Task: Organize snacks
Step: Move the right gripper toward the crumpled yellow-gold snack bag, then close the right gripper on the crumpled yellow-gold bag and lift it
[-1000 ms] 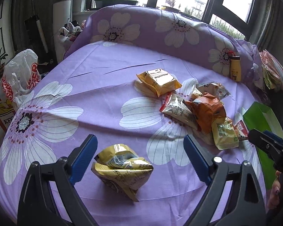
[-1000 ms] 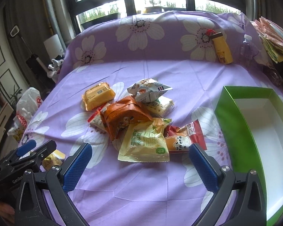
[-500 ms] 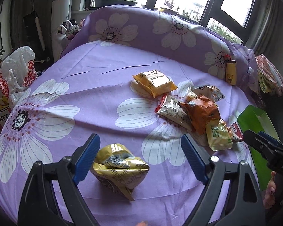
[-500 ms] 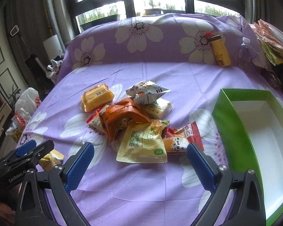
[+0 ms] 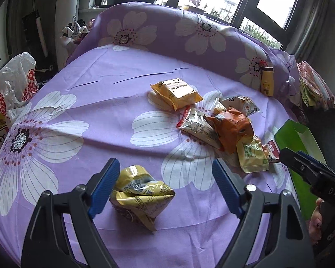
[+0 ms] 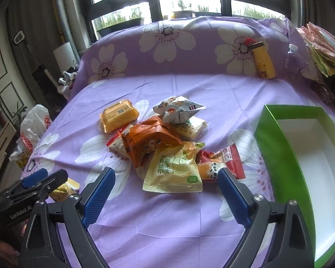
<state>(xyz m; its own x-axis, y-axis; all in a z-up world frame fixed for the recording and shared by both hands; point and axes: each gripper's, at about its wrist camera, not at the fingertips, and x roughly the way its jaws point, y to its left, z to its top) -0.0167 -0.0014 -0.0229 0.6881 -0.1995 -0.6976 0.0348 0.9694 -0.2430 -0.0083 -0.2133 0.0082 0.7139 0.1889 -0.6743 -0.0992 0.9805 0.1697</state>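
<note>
A lilac cloth printed with big white flowers (image 6: 189, 93) is seen; beside it, a bright green cardboard box (image 6: 277, 147) — white-lined — and an orange crinkled snack packet (image 6: 149, 140).

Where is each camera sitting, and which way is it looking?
Left wrist: on the left gripper, looking down over its closing, not yet gripping fingers at a crumpled yellow packet; the right gripper and some fingers show.
Right wrist: on the right gripper, jaws closing, empty, facing the snack pile and green box; left gripper shows.
Shared: pile, box, purple sheet.

Bare sheet (image 6: 167, 234) ahead; snack pile (image 6: 163, 147) blocks centre, green box (image 6: 277, 156) right.
</note>
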